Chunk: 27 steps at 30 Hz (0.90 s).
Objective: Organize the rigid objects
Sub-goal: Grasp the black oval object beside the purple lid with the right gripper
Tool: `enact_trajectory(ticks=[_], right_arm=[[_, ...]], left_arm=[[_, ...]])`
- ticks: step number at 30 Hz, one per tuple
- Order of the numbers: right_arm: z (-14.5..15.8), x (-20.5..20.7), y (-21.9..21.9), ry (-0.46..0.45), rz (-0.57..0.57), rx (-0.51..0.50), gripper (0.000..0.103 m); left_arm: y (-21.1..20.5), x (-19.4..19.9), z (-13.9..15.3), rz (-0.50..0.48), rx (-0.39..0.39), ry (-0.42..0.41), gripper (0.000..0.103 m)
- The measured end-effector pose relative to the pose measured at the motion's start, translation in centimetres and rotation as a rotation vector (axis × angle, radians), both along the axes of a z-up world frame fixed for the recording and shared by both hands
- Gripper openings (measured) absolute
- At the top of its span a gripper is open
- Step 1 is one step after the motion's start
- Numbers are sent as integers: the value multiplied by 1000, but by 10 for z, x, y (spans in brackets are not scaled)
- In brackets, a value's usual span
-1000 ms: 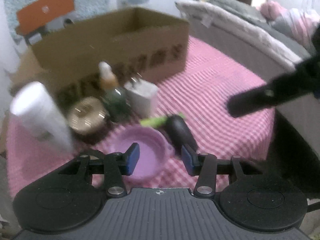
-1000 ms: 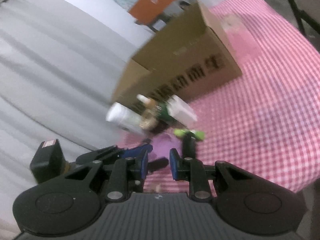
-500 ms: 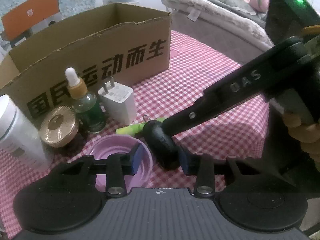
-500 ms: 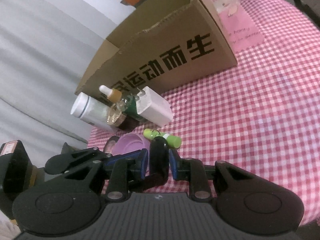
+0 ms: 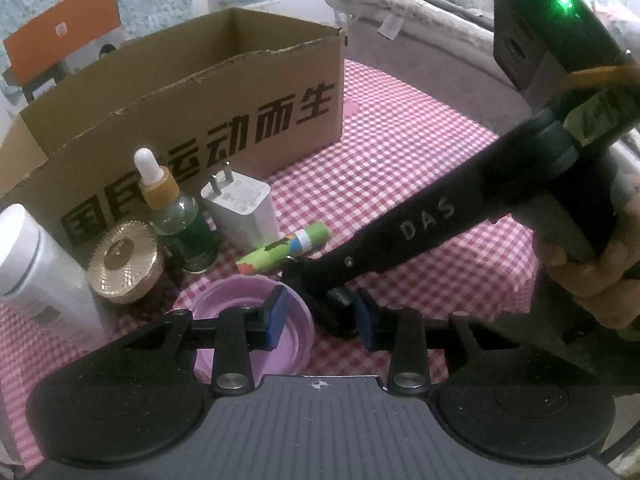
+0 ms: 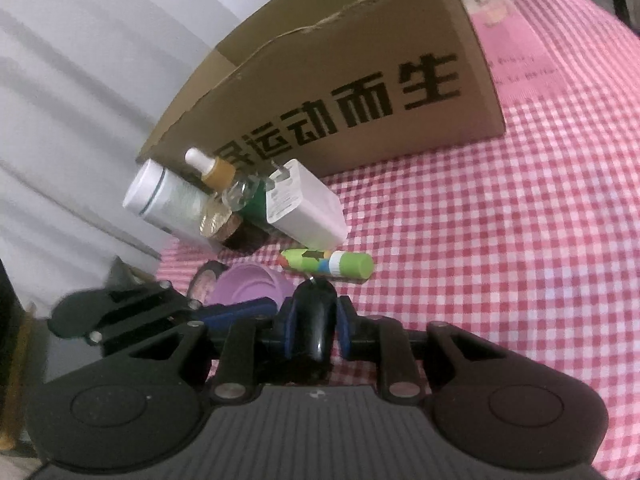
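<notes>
So your right tool (image 6: 316, 332) had just clamped down on the glossy black rounded object (image 6: 314, 316), blue pads pressing on both its sides. It sat on the pink-checked table (image 5: 400, 168), right beside the purple lid (image 5: 240, 292) and just in front of the green glue-stick-looking tube (image 5: 284, 248). I couldn't tell whether it was off the cloth yet.

Your left tool (image 5: 320, 316) had been narrowing its jaws too, but it gripped nothing. The lid edge and the black thing only showed in the gap past its pads.

Stuff that could've bitten you from there, imo:

- That black thing looked slick and curved, so it could've squirted out of the pads on the lift, especially if you swung fast.
- The tube looked like it was touching or nearly touching it. Drag instead of lift and it'd have rolled away.
- Both tools were crowded over the same spot, so a careless move might've clacked them together and shaken the grip.
- The dropper bottle (image 5: 180, 216) and white charger (image 5: 244, 212) stood upright between you and the cardboard box (image 5: 240, 80). A low path could've toppled them, or clipped the box's front wall.
</notes>
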State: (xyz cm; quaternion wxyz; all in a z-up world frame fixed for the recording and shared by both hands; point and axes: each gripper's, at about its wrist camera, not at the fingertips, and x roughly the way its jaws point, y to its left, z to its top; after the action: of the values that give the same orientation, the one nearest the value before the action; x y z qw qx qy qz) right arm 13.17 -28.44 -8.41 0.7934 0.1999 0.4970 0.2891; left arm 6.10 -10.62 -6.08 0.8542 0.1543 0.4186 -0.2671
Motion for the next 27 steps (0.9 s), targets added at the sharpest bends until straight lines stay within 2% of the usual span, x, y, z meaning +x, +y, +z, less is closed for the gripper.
enact_trajectory(ticks=[6,7,8,12,19,23,27], right_arm=[[13,-8,8,-82,14,-154,21],[14,-10,7,-97,6,-204,14],[15,-14,5,-111,4,-225,14],[11,-17,-9,-72,-24,-172,15],[10,-18,-19,-48,-56,-81,17],[10,-18,-22,-19,-62,-35,17],[8,-18,-20,-3,-61,-7,17]], left_arm=[[2,-11,7,-5,13,-44,37],[3,-13,8,-5,9,-45,37],[3,-14,9,-6,4,-46,37],[0,-16,12,-26,-13,-48,37],[-4,-20,15,-66,-63,-4,37],[-9,-13,3,-50,-37,54,37],[-11,-7,-2,-17,-9,58,37]])
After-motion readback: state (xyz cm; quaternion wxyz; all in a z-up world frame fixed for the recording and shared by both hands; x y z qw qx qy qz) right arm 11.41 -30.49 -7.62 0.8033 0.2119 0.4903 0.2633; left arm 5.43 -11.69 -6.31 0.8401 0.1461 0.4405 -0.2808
